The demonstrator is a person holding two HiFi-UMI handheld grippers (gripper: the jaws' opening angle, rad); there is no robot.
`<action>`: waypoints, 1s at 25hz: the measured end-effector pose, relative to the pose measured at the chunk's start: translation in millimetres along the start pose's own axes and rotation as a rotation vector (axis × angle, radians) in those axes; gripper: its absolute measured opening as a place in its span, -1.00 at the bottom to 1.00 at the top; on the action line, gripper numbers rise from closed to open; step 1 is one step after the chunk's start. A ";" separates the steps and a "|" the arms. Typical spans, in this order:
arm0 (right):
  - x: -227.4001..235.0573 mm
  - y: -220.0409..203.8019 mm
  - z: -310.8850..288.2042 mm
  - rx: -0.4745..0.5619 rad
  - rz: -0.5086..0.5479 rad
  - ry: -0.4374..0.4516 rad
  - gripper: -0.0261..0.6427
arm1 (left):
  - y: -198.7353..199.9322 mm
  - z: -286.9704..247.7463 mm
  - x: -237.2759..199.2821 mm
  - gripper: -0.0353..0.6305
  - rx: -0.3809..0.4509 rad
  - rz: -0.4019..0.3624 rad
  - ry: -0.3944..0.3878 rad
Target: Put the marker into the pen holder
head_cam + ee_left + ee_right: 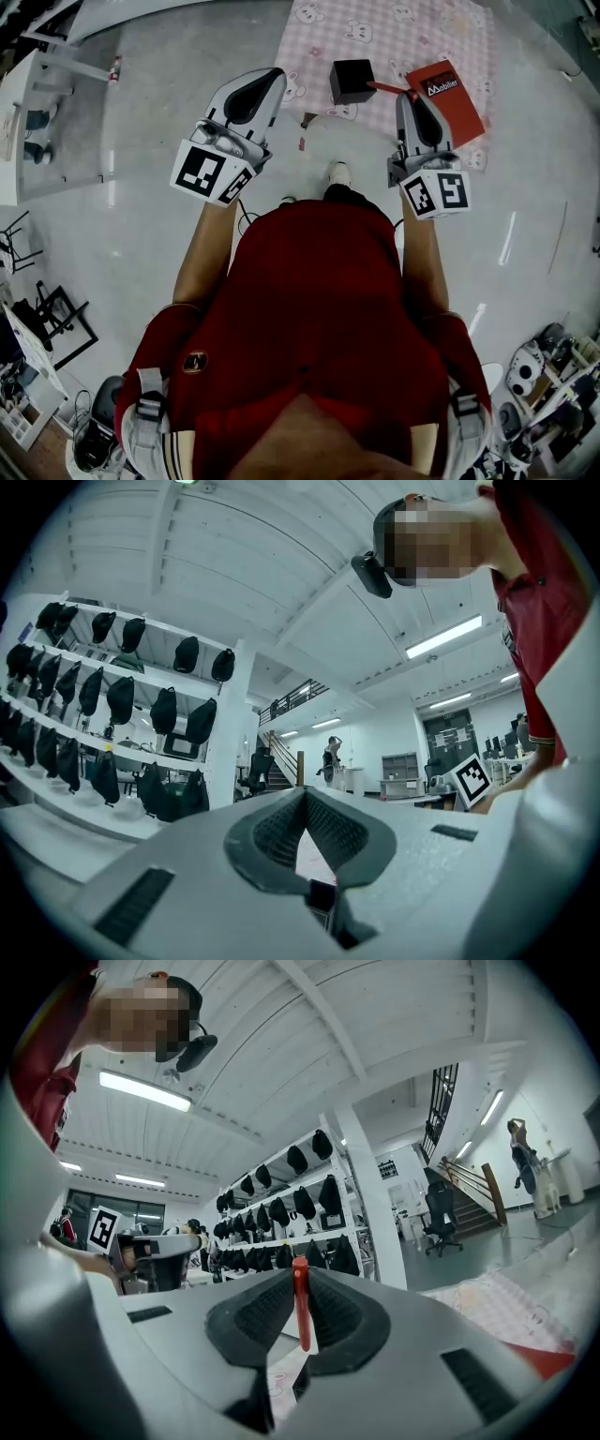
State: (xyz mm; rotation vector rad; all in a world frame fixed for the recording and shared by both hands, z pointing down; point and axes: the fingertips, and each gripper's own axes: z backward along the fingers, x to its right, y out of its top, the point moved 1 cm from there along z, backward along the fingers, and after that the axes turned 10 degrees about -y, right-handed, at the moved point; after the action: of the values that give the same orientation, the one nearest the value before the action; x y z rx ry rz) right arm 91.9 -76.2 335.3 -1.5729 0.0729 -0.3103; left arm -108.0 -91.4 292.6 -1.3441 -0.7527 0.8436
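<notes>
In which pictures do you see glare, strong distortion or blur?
Head view: bright streaks of glare on the floor, edges bent by the wide lens. Left gripper view: dark rounded corners, a ceiling lamp shines brightly. Right gripper view: the marker is sharp.

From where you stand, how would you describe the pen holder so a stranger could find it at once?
Find the pink checked mat. On it stands the pen holder, just left of a flat red booklet. It is the only black, box-shaped thing there.
</notes>
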 end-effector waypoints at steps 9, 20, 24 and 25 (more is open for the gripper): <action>21.6 -33.2 -27.0 -0.063 0.016 0.088 -0.79 | -16.3 -39.4 -8.5 -0.88 -0.046 -0.009 0.048; 51.7 -61.1 -45.7 -0.119 -0.005 0.181 -0.79 | -30.3 -82.9 0.0 -0.88 -0.097 -0.013 0.106; 54.4 -68.5 -52.2 -0.135 -0.021 0.223 -0.79 | -32.5 -93.7 1.4 -0.87 -0.099 -0.008 0.133; 54.5 -70.7 -54.1 -0.138 -0.023 0.233 -0.79 | -33.9 -95.9 1.7 -0.88 -0.100 -0.005 0.139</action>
State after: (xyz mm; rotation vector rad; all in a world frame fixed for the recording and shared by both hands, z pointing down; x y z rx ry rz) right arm 120.7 -139.5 413.2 -1.6691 0.2617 -0.5154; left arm -22.2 -139.7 317.8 -1.4734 -0.6966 0.7085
